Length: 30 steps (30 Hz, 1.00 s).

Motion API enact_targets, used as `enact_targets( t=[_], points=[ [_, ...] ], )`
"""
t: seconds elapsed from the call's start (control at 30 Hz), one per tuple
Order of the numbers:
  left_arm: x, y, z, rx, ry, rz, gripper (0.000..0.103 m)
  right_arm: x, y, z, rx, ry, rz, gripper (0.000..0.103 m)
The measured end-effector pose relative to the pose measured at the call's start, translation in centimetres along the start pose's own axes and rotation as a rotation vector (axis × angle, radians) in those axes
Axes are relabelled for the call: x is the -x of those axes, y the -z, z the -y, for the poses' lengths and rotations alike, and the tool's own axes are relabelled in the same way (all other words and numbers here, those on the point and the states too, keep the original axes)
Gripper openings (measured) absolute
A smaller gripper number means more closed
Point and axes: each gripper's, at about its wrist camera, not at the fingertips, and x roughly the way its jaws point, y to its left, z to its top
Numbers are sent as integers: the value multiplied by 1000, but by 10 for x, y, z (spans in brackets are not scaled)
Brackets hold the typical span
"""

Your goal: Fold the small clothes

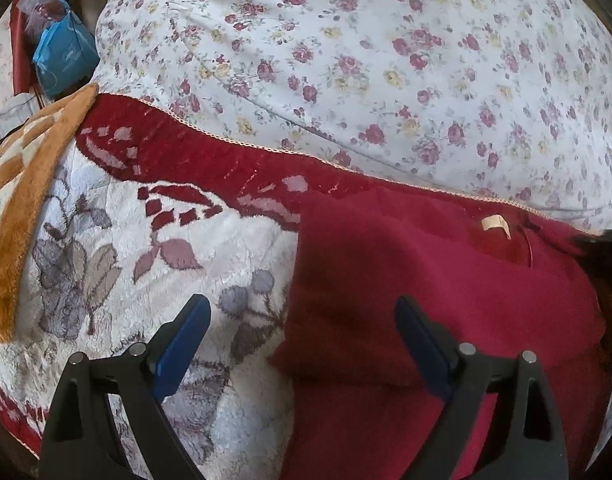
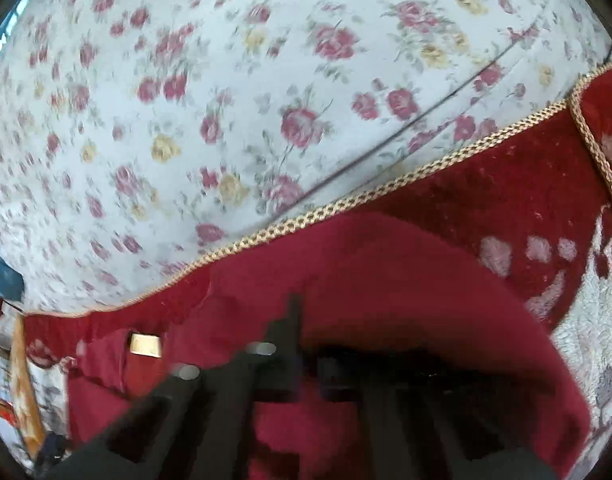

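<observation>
The red garment (image 1: 426, 280) is lying on the bed's fleece blanket (image 1: 233, 248), just right of the left hand-held gripper (image 1: 301, 320), jaws apart; the right hand-held gripper (image 2: 293, 320) is clamping the garment's blurred fold.

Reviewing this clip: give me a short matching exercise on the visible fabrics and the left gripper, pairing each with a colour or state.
Things:
1. red garment
2. floral sheet
3. left gripper
4. plush blanket

Descriptions:
A. white with small pink and yellow roses
B. jaws wide apart, nothing between the pads
C. plain dark red with a small tan tag
D. fluffy white with grey flowers and a red border

Pairs: 1-C, 2-A, 3-B, 4-D
</observation>
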Motion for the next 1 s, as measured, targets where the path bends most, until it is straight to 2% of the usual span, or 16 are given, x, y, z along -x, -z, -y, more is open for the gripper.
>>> enact_targets(
  t=[0.13, 0.23, 0.3, 0.4, 0.5, 0.6, 0.67, 0.7, 0.73, 0.77, 0.8, 0.83, 0.87, 0.9, 0.97, 1.0],
  points=[
    [10, -2, -5, 17, 4, 30, 92, 64, 4, -10, 84, -155, -10, 5],
    [19, -4, -12, 50, 17, 45, 92, 126, 16, -37, 203, -275, -71, 5],
    [25, -5, -18, 77, 23, 58, 92, 154, 22, -54, 286, -293, -111, 6],
    [34, -5, -27, 110, 30, 79, 92, 180, 45, -98, 479, -324, -190, 7],
    [40, -4, -34, 131, 38, 87, 92, 165, 76, -149, 607, -419, -313, 7],
    [40, -4, -40, 146, 31, 88, 92, 112, 102, -198, 687, -478, -454, 7],
    [38, -6, -45, 154, 31, 85, 92, 52, 109, -224, 672, -419, -517, 9],
    [36, -7, -46, 151, 32, 82, 92, 28, 110, -228, 659, -385, -534, 18],
    [34, -8, -47, 148, 31, 77, 92, -10, 105, -230, 579, -340, -553, 26],
    [33, -8, -47, 145, 35, 73, 92, -24, 102, -226, 514, -326, -552, 47],
    [32, -10, -48, 146, 51, 71, 92, -39, 96, -219, 432, -308, -542, 57],
    [32, -10, -49, 148, 67, 70, 92, -45, 91, -207, 357, -304, -513, 58],
    [33, -11, -48, 147, 92, 69, 92, -43, 89, -202, 340, -314, -497, 58],
    [34, -12, -47, 141, 124, 71, 92, -39, 87, -197, 343, -327, -487, 58],
    [38, -13, -43, 127, 172, 74, 93, -2, 88, -177, 381, -337, -423, 59],
    [40, -12, -39, 121, 203, 74, 93, 10, 88, -170, 388, -330, -392, 66]
  ],
)
